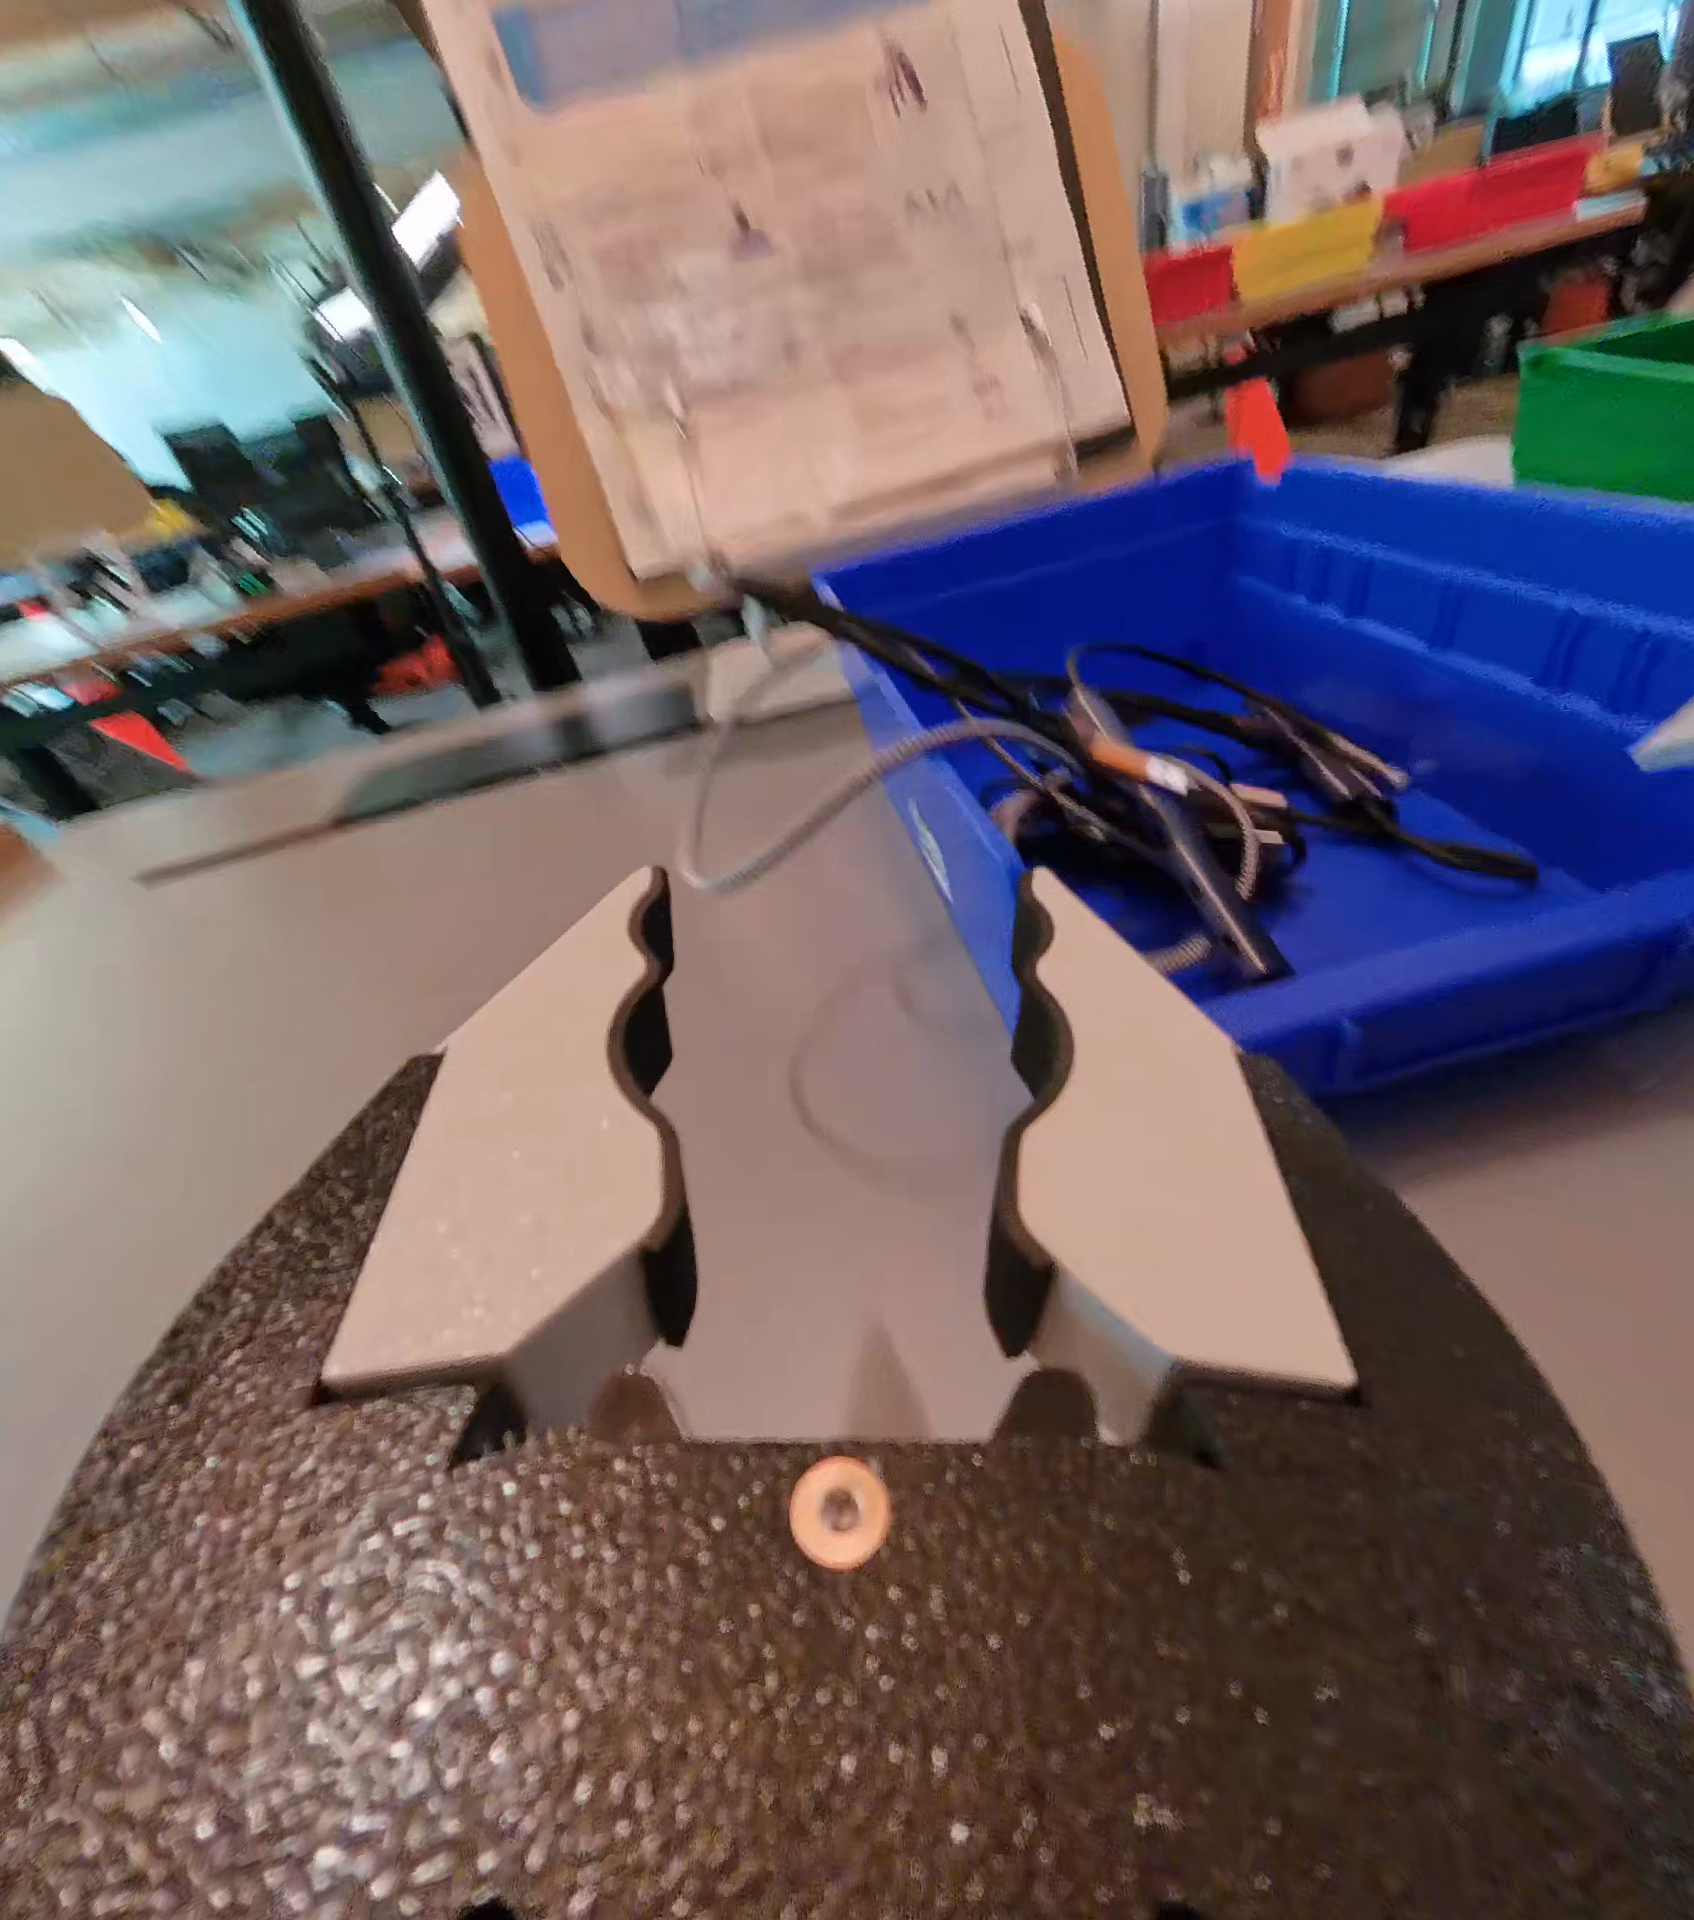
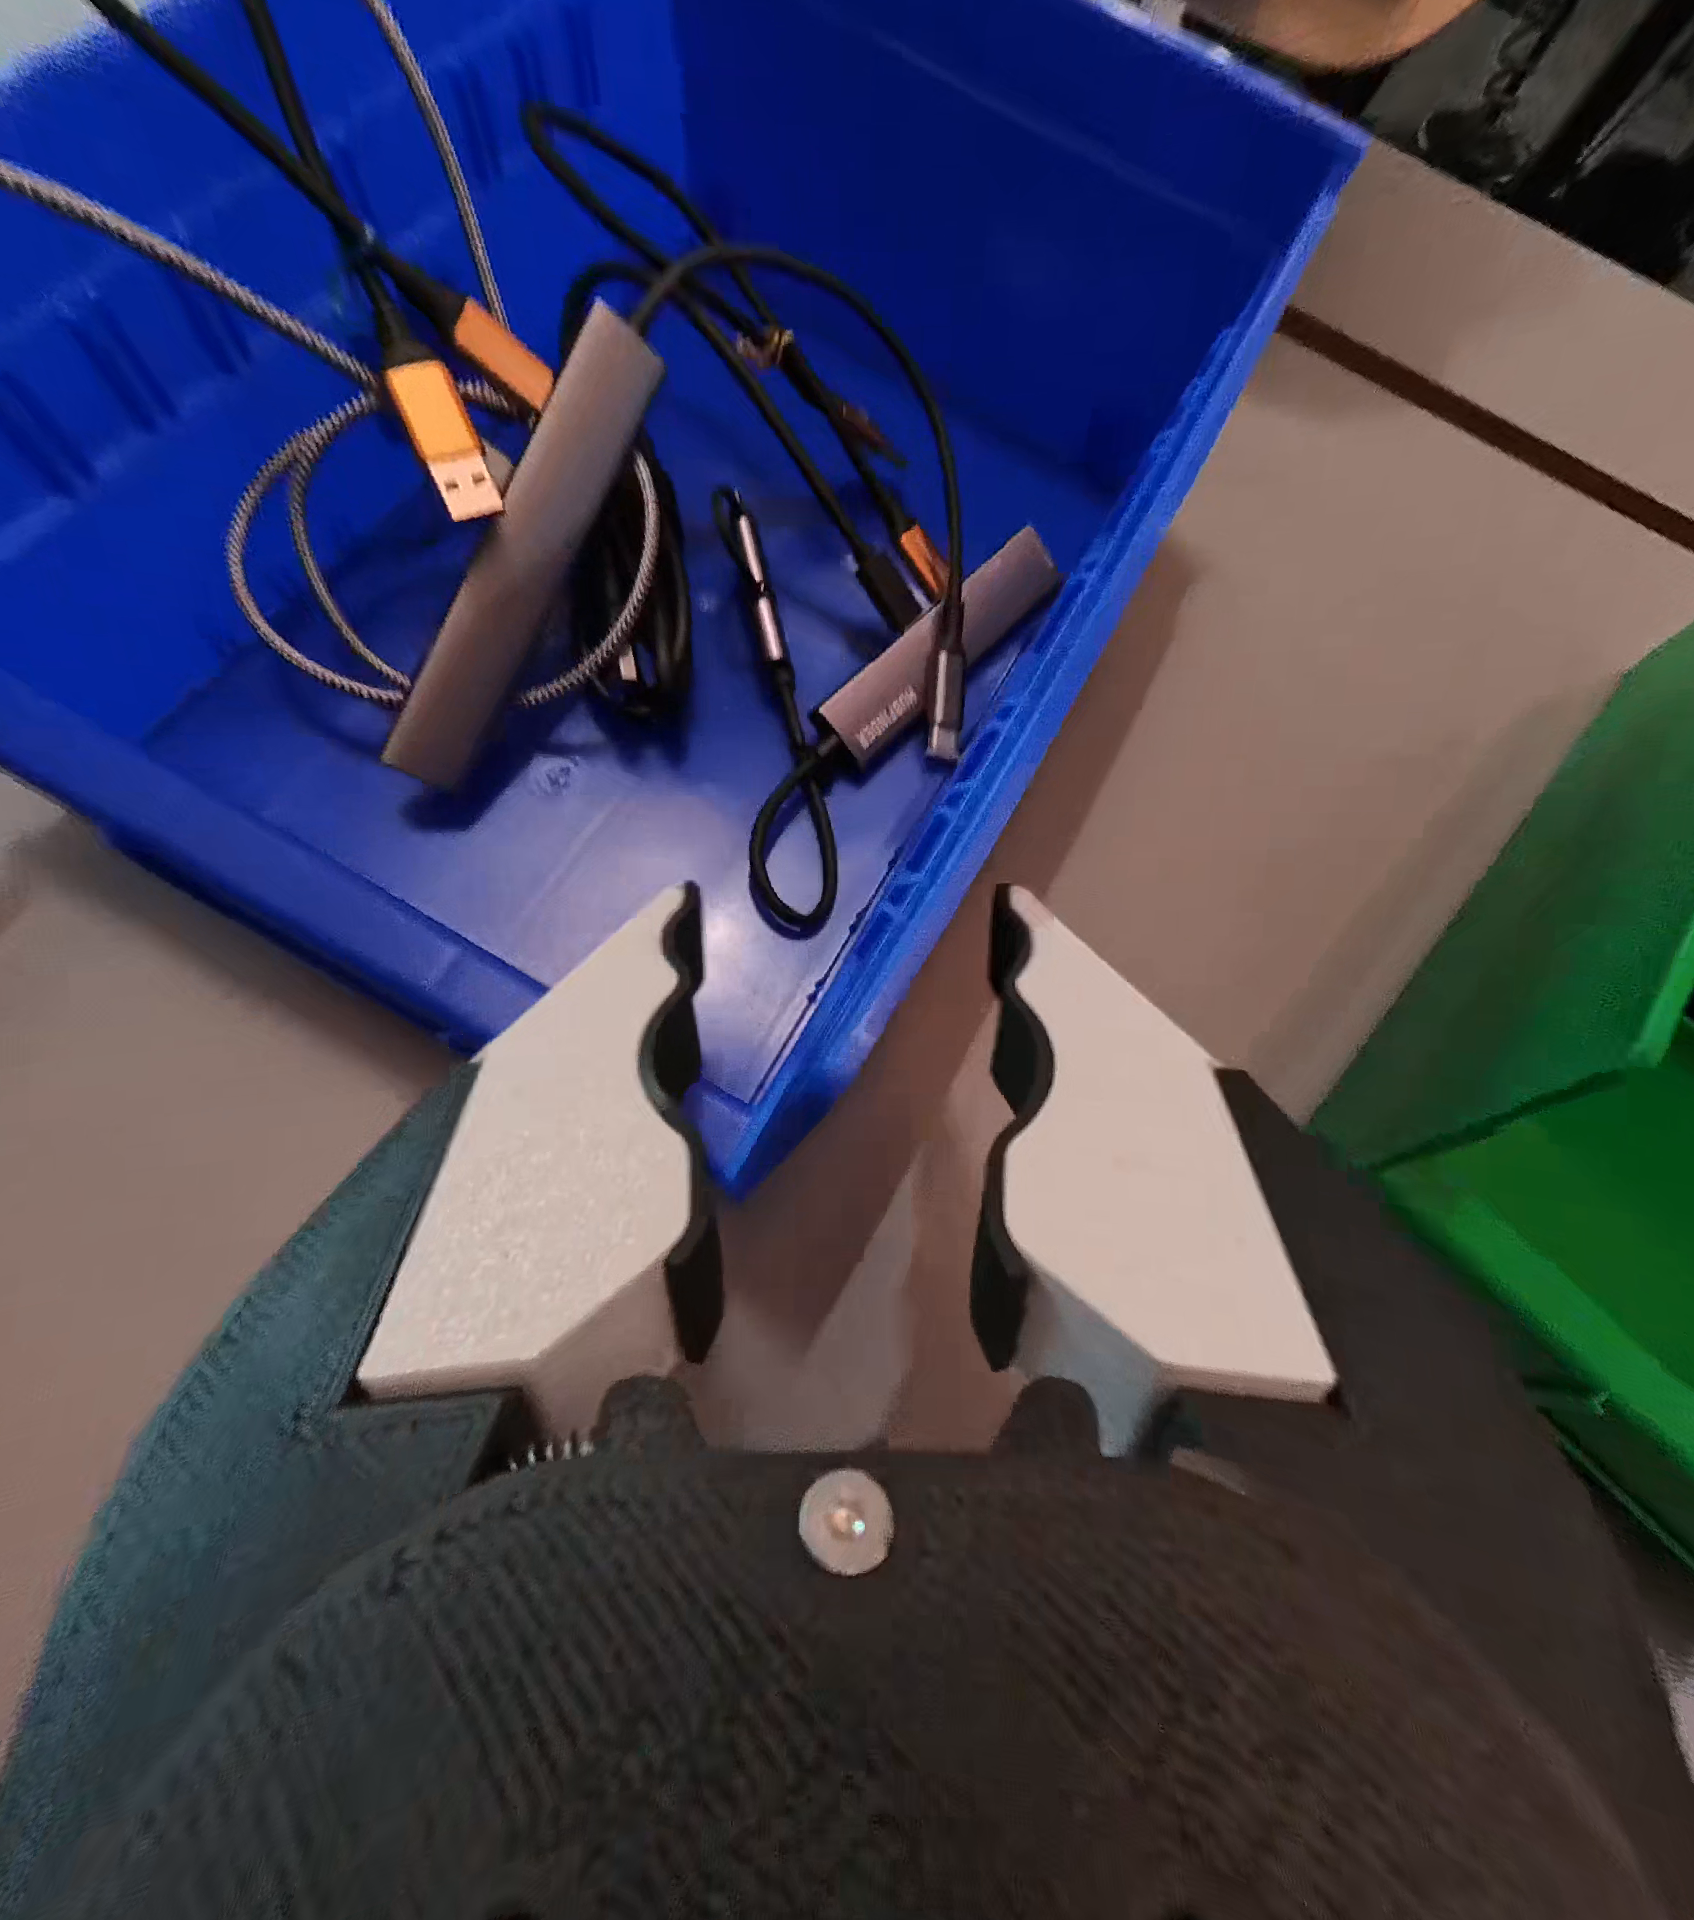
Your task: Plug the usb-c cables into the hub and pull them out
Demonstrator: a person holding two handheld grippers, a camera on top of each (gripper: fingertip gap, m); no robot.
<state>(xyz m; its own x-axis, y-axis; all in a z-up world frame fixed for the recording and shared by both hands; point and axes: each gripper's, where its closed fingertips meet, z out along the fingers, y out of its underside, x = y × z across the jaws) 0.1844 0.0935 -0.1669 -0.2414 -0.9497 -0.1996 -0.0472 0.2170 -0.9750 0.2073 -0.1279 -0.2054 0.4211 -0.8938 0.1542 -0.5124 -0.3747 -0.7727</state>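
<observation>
A blue bin (image 2: 1030, 312) holds two grey hubs and tangled cables. The long hub (image 2: 531, 540) lies tilted in the middle; the short hub (image 2: 936, 649) lies by the bin's right wall with a grey plug (image 2: 947, 696) across it. An orange-headed plug (image 2: 438, 436) rests against the long hub. My right gripper (image 2: 843, 904) is open and empty, above the bin's near corner. My left gripper (image 1: 843, 883) is open and empty over the grey table, left of the bin (image 1: 1445, 644), where the cables (image 1: 1186, 790) show.
A green bin (image 2: 1601, 1039) stands right of the blue one; it also shows in the left wrist view (image 1: 1674, 416). A cardboard sheet with paper (image 1: 801, 270) and a black pole (image 1: 396, 343) stand behind the table. A braided cable (image 1: 770, 842) hangs over the bin's left wall. Both grippers' tips are roughly 12 cm from the orange-headed plug (image 2: 438, 436).
</observation>
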